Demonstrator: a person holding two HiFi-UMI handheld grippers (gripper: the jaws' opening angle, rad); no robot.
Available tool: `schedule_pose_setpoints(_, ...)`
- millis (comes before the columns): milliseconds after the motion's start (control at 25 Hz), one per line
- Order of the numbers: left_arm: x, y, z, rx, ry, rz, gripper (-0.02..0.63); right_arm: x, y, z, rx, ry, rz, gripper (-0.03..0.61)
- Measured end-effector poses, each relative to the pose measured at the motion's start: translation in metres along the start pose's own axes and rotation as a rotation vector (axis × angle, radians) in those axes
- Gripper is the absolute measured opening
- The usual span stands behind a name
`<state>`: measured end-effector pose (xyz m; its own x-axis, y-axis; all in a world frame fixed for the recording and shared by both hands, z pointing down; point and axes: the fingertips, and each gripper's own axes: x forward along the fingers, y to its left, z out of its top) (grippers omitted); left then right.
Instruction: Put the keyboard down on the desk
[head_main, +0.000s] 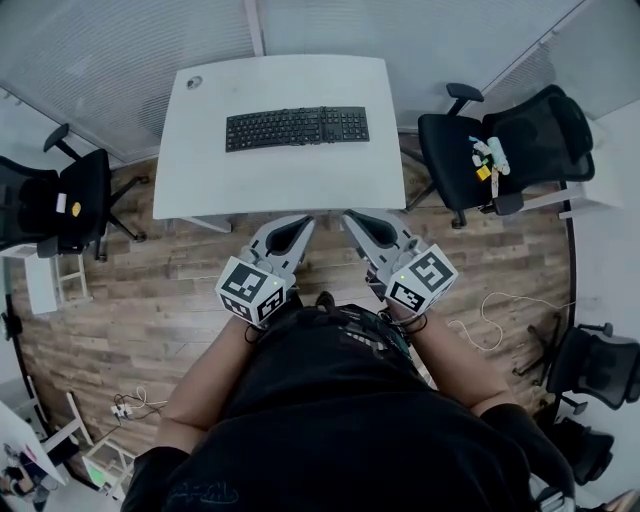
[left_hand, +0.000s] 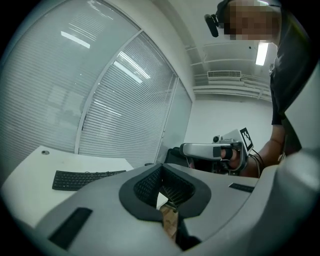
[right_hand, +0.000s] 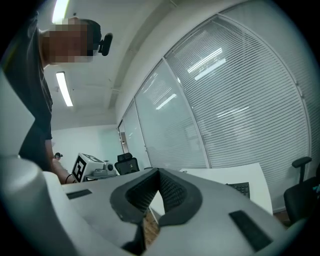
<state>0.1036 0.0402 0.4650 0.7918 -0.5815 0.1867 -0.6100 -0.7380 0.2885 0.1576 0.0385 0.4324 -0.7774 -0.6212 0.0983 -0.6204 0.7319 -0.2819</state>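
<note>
A black keyboard lies flat on the white desk, near its far middle, with nothing touching it. Both grippers are held close to the person's body, short of the desk's near edge. My left gripper is shut with nothing in it, and my right gripper is shut and empty too. In the left gripper view the keyboard shows at the left beyond my closed jaws, and the right gripper hangs beside them. The right gripper view catches one end of the keyboard on the desk.
A black office chair stands left of the desk. Another chair at the right carries small items. A third chair is at the lower right. A white cable lies on the wood floor. A small round fitting sits at the desk's far left corner.
</note>
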Motion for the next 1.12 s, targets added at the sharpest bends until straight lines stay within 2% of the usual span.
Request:
schedule_pose_setpoints(280, -0.020, -0.039, -0.022, -0.014, 0.008, 0.075, 0.015, -0.037, 0.022, -0.016, 0.007, 0.013, 0.052, 0.021)
schedule_pose_setpoints(520, -0.047, -0.055, -0.020, -0.006, -0.001, 0.133, 0.015, -0.049, 0.050, -0.021, 0.007, 0.021, 0.100, 0.022)
schedule_pose_setpoints(760, -0.062, -0.063, -0.024, 0.005, -0.008, 0.125, 0.015, -0.051, 0.074, -0.027, -0.013, 0.019, 0.122, 0.021)
schedule_pose_setpoints(1120, -0.097, -0.079, -0.028, 0.003, -0.010, 0.108, 0.014, -0.061, 0.115, -0.034, -0.028, 0.009, 0.098, 0.021)
